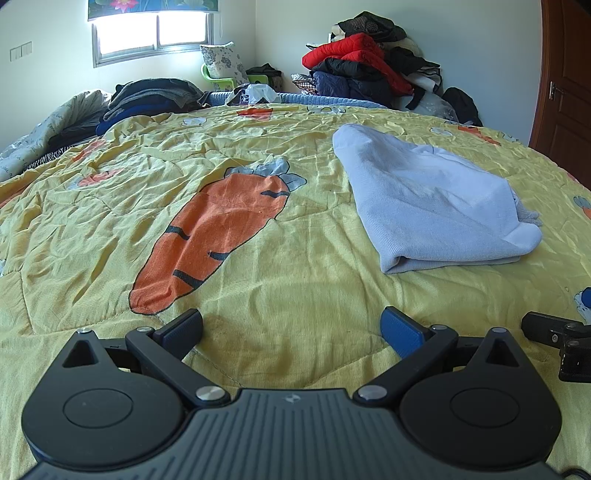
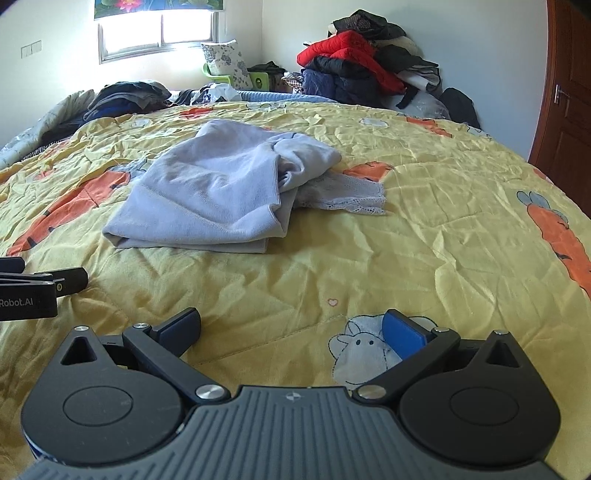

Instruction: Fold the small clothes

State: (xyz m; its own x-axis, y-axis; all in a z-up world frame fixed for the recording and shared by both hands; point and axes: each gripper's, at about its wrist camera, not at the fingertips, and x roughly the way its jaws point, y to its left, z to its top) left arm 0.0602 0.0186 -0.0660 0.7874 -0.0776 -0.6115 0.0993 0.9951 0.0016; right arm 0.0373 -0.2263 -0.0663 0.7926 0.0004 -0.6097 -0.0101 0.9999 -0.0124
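Observation:
A pale blue small garment (image 1: 432,199) lies folded in layers on the yellow carrot-print quilt (image 1: 258,229), ahead and to the right of my left gripper (image 1: 291,330). In the right wrist view the garment (image 2: 218,192) lies ahead and to the left, with a lace-trimmed part (image 2: 347,197) sticking out on its right side. My left gripper is open and empty, low over the quilt. My right gripper (image 2: 291,330) is open and empty too, short of the garment. Each gripper shows at the edge of the other's view: the right gripper (image 1: 557,343) and the left gripper (image 2: 37,291).
A stack of dark folded clothes (image 1: 147,99) sits at the far left of the bed. A tall pile of red and dark jackets (image 1: 369,70) stands against the far wall. A brown door (image 1: 565,92) is at the right. A window (image 1: 155,33) is at the back.

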